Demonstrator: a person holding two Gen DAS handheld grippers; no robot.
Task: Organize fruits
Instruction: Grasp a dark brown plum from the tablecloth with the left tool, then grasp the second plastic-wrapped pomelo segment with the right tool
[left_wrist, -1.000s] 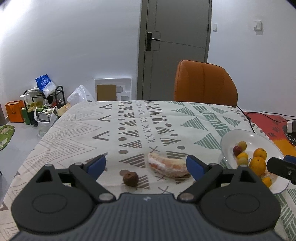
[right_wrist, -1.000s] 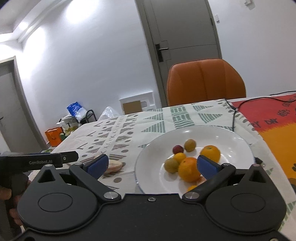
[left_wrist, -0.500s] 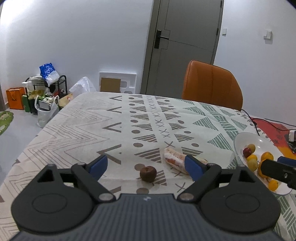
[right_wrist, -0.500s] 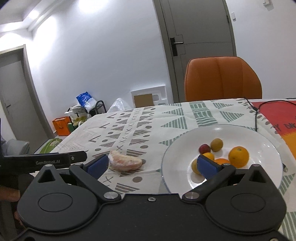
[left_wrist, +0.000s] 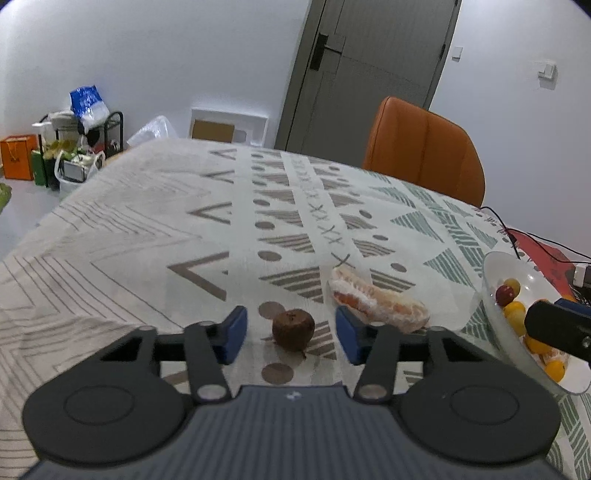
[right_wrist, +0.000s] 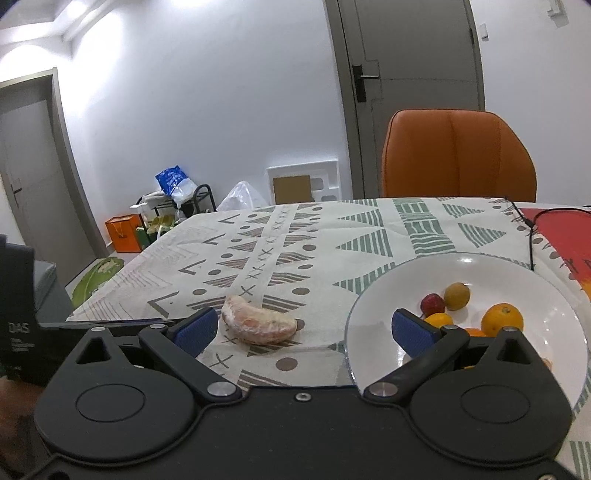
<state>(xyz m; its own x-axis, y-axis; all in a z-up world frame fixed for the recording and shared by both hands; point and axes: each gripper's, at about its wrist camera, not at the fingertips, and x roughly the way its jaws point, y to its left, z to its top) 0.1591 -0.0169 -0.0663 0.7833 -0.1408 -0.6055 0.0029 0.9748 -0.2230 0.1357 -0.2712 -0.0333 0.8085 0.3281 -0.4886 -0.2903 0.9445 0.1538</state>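
Note:
A small brown round fruit (left_wrist: 293, 329) lies on the patterned tablecloth between the blue pads of my left gripper (left_wrist: 291, 334). Its jaws are closing around the fruit, with gaps still showing on both sides. A peeled pomelo wedge (left_wrist: 380, 304) lies just right of it, also seen as the wedge (right_wrist: 258, 325) in the right wrist view. My right gripper (right_wrist: 301, 328) stands open above the cloth, its left pad near the wedge and its right pad over the white plate (right_wrist: 388, 295). The plate holds oranges (right_wrist: 502, 317), a red fruit (right_wrist: 433, 303) and other small fruits.
An orange chair (left_wrist: 424, 151) stands at the table's far side before a grey door (left_wrist: 369, 74). A black cable (right_wrist: 530, 236) runs over the red mat (right_wrist: 565, 225) at the right. Bags and a rack (left_wrist: 74, 147) sit on the floor at the left.
My left gripper has dropped lower and nearer to the brown fruit and its jaws have narrowed around it. The right gripper has shifted left, so the wedge now lies ahead of it.

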